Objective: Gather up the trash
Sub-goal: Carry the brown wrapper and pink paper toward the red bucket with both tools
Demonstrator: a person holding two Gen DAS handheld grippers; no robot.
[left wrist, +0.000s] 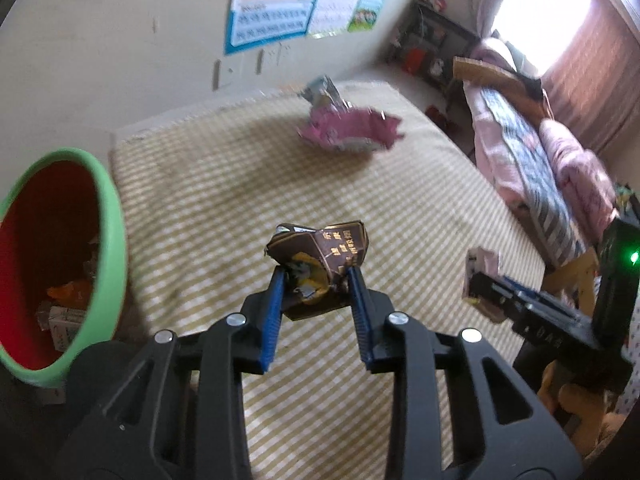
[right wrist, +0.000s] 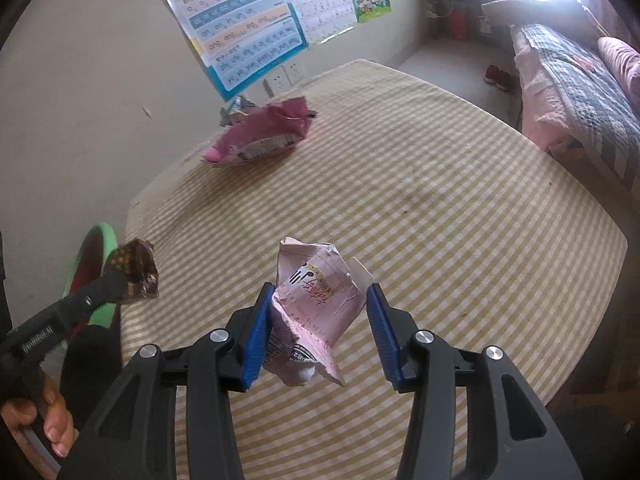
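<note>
My left gripper [left wrist: 317, 272] is shut on a crumpled dark brown wrapper [left wrist: 320, 260] and holds it above the striped table [left wrist: 200, 208]; the wrapper also shows in the right wrist view [right wrist: 134, 270]. My right gripper [right wrist: 320, 292] is shut on a crumpled pale pink carton [right wrist: 316, 304], also seen at the right of the left wrist view [left wrist: 480, 276]. A green bin with a red inside [left wrist: 110, 216] stands at the table's left edge with trash in it. A magenta snack bag [left wrist: 352, 130] [right wrist: 260, 134] and a small silver-blue wrapper [left wrist: 322, 90] [right wrist: 236, 108] lie at the table's far side.
A wall with posters [right wrist: 240, 28] runs behind the table. A bed with pink bedding [left wrist: 540, 152] stands to the right. Red shoes [right wrist: 498, 77] lie on the floor. The person's hand [right wrist: 44, 412] holds the left gripper's handle.
</note>
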